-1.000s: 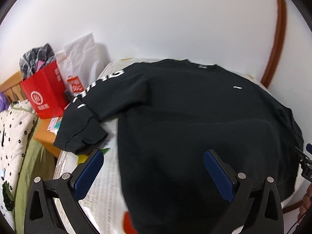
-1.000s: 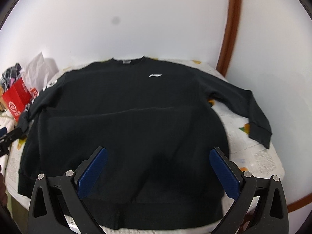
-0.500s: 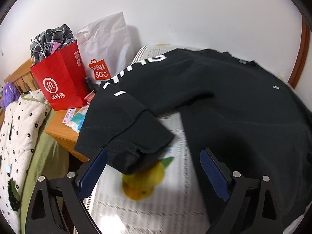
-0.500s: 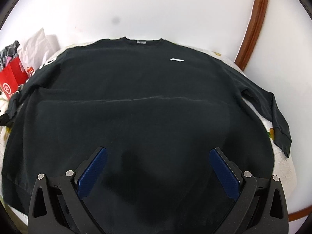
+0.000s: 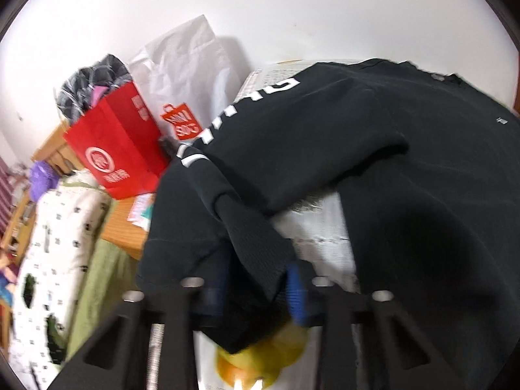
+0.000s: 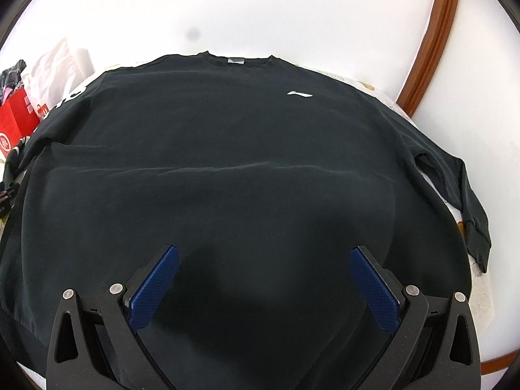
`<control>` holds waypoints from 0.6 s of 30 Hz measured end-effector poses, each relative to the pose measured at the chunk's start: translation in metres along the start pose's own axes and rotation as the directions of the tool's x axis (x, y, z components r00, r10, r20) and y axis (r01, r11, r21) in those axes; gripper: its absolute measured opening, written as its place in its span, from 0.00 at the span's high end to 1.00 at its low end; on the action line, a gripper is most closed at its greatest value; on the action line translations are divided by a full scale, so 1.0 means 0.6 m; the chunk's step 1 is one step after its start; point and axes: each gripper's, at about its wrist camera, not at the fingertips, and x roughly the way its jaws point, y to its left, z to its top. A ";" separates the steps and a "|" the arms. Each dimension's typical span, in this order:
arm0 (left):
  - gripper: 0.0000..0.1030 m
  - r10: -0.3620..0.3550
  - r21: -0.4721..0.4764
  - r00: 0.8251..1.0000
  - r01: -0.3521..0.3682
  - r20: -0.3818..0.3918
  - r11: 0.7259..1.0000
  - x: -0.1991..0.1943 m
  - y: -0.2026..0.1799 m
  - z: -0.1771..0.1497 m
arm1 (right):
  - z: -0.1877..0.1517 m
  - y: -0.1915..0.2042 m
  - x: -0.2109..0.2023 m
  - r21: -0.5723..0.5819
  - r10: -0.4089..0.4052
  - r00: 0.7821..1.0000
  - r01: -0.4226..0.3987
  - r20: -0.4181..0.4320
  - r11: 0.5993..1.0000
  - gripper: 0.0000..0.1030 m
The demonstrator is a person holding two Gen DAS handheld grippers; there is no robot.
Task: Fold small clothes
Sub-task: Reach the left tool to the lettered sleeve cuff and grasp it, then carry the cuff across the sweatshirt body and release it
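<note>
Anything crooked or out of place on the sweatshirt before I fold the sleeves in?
The sweatshirt lies mostly flat, with one crease across the chest. Its lettered sleeve is bunched, hanging off the table edge, its cuff pinched in the left gripper. The right gripper is open.

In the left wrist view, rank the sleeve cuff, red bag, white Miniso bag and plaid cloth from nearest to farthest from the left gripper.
1. sleeve cuff: between the fingers of the left gripper.
2. red bag: up and to the left, on the wooden stand.
3. white Miniso bag and plaid cloth: behind the red bag, near the wall; too close to call.
</note>
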 end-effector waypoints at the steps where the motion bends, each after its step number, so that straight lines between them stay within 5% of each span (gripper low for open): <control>1: 0.86 0.005 0.002 1.000 -0.005 -0.006 1.000 0.001 0.000 0.003 | 0.001 -0.002 0.002 0.002 0.004 1.000 -0.004 -0.001 1.000 0.00; 12: 0.90 -0.018 0.005 0.997 0.017 0.070 1.000 -0.083 -0.028 0.084 | 0.013 -0.059 -0.014 0.065 0.067 0.997 -0.069 0.040 0.995 0.00; 18: 0.90 -0.154 0.043 0.981 0.150 0.116 0.988 -0.136 -0.117 0.145 | 0.010 -0.122 -0.044 0.104 0.073 0.994 -0.082 0.086 0.991 0.00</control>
